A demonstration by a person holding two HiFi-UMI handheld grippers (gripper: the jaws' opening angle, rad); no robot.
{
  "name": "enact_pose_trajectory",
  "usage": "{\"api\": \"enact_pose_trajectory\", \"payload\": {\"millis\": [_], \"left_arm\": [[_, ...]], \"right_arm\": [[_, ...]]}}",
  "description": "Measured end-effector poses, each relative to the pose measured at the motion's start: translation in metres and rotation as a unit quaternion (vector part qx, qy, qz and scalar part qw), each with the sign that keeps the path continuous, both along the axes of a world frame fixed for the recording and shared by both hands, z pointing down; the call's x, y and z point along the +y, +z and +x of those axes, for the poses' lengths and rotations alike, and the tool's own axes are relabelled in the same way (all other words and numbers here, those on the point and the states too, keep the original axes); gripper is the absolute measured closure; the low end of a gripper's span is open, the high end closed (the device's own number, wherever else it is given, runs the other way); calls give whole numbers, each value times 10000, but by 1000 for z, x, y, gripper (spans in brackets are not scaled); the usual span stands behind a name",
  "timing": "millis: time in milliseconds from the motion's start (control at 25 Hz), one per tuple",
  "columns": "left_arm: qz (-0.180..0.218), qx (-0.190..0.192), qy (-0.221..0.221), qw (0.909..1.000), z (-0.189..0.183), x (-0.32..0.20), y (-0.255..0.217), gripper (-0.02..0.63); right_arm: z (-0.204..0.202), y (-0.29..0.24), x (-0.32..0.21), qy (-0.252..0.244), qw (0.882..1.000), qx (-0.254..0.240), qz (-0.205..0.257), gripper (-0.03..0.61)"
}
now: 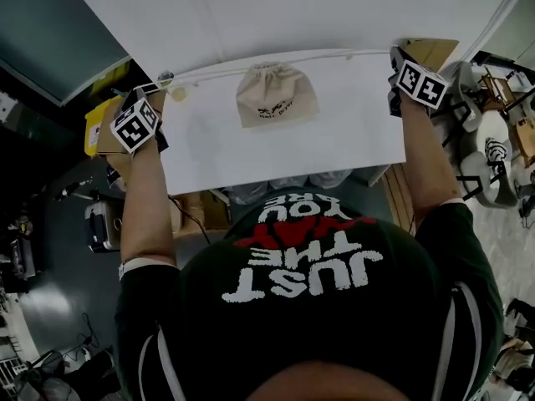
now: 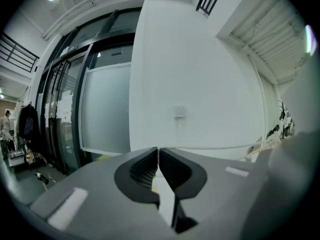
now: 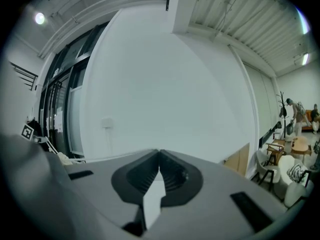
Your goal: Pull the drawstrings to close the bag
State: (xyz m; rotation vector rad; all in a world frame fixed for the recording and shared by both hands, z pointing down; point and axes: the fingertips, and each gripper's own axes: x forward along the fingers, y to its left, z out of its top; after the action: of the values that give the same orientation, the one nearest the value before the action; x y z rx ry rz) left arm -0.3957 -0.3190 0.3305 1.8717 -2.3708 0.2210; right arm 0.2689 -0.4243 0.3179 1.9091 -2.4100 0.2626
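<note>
A beige drawstring bag lies on the white table near its far edge, its mouth gathered tight. One cord runs taut from the mouth to the left, the other cord to the right. My left gripper is at the table's left edge, shut on the left cord's end. A knot hangs beside it. My right gripper is at the right edge, shut on the right cord. In the left gripper view the jaws meet, with cord leading in. The right gripper view shows the same.
A white wall panel stands right behind the table. A yellow box sits off the left edge and a cardboard sheet off the right. Chairs and a small round table stand at the far right.
</note>
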Motion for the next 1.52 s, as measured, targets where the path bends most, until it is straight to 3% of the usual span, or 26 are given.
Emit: {"api": "enact_pose_trajectory", "payload": {"millis": [760,1160,1520], "left_arm": [[-627,-302,374,9969,20,-60,11,597],[-635,-344,450,9964,18,-82,0,597],[-1121,-216,598,9917,32,-65,62,597]], "right_arm": [[-2,22,-35,-110,9985,75,-539,568],[-10,6,-55,-266,9988,95,-410,568],[-19,55,-42,-384,9957,155,-832,568]]}}
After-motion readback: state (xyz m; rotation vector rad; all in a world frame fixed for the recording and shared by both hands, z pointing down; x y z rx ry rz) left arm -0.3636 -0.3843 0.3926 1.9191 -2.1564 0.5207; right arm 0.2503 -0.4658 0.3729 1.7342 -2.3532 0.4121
